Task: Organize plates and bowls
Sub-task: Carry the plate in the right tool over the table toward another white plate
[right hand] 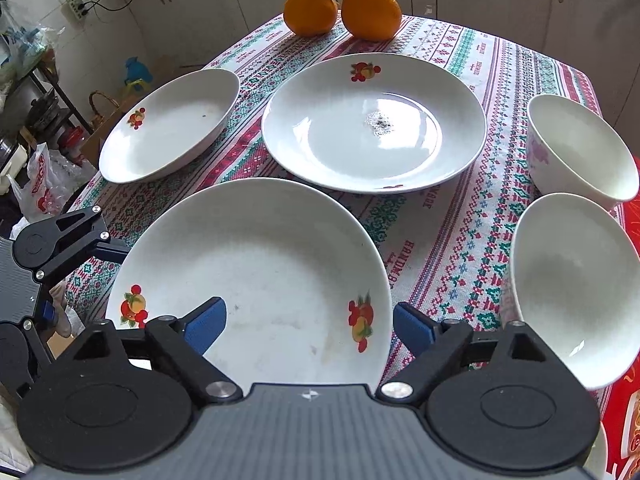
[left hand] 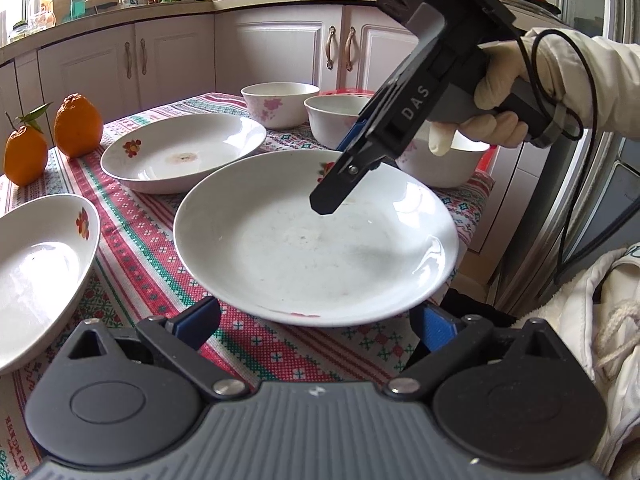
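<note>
We work over a tabletop under a patterned cloth, and from largest to smallest it carries three plates, three bowls and two oranges.

The near plate sits at the tabletop's near edge, by the corner. The middle plate lies toward the centre, the third plate overhangs the far side edge, and the bowls crowd the opposite edge.

Our right gripper straddles the near plate's rim. Its jaws stand half-closed, one pad inside the dish and one outside, neither yet pressing. Our left gripper faces the plate from the other side with jaws wide and nothing between them.

We judge the step to be pinching this plate to stack it.

The risks:
- The glaze is slick and the rim slopes, so a shallow bite could let the plate slip out.
- A one-sided lift could tip its far edge into the middle plate.
- A nudge could push the overhanging plate off the tabletop.
</note>
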`<action>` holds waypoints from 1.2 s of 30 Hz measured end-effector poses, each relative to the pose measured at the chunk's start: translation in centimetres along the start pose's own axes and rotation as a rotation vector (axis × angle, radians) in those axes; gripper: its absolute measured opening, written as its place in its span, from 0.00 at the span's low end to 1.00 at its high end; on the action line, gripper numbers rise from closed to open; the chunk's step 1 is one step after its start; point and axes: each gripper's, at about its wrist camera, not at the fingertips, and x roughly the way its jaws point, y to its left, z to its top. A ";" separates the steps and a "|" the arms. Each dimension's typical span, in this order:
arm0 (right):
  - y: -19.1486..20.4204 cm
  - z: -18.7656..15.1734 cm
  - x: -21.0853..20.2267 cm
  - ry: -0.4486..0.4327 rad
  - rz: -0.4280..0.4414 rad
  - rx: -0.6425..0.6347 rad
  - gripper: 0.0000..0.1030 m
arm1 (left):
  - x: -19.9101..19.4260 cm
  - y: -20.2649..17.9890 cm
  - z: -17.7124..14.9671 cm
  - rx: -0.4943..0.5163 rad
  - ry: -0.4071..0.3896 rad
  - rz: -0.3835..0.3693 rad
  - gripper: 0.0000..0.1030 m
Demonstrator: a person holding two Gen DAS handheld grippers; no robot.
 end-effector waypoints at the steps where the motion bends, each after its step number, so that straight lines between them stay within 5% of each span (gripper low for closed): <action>1: -0.1 0.1 0.1 0.004 0.009 0.000 0.85 | 0.0 0.0 0.0 0.003 -0.001 -0.003 0.95; 13: -1.6 0.8 0.6 0.044 0.098 0.050 0.78 | 0.2 0.1 0.0 0.009 0.015 -0.013 0.88; 36: 0.1 2.0 -0.4 0.007 0.108 -0.009 0.78 | -1.8 0.4 0.2 0.004 0.004 0.019 0.87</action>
